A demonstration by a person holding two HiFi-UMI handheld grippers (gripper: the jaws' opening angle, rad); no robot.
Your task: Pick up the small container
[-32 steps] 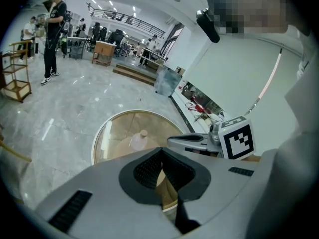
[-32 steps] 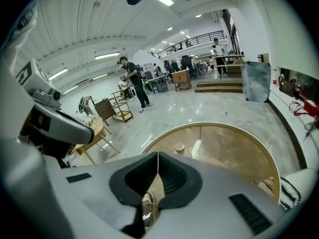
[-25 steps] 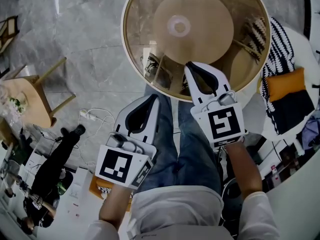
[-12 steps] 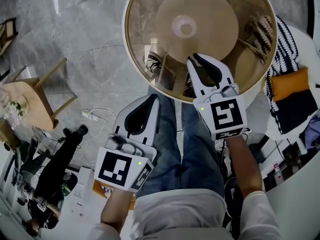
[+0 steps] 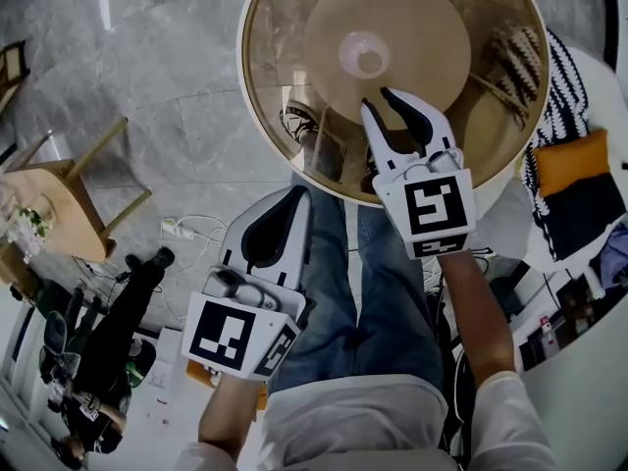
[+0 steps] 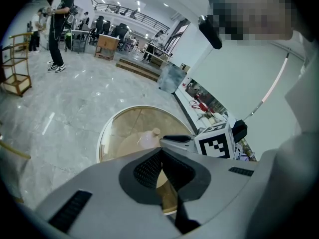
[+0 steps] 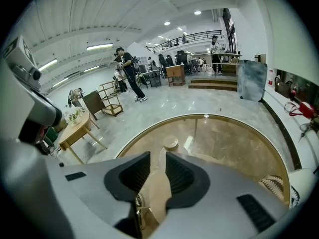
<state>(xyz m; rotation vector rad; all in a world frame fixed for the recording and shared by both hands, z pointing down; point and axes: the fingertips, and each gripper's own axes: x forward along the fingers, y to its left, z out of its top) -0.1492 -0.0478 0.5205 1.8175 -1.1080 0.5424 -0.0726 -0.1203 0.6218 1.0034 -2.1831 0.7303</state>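
Our right gripper (image 5: pixel 376 99) hangs over the glass table (image 5: pixel 275 57). Its jaws are apart and have just been opening, with nothing between them. The container (image 5: pixel 365 57) stands at the table's centre, just ahead of those jaws at 12 o'clock, untouched. Our left gripper (image 5: pixel 294 196) sits off the table's edge at 7 o'clock, jaws together and empty. Under the glass we see a round tan base (image 5: pixel 432 18). Beyond is the grey marble floor (image 5: pixel 147 86): a wooden side table (image 5: pixel 39 180) at 9 o'clock, a striped throw (image 5: pixel 549 96) and an orange cushion (image 5: pixel 569 160) at 3, a person in black (image 5: pixel 108 341) at 8.
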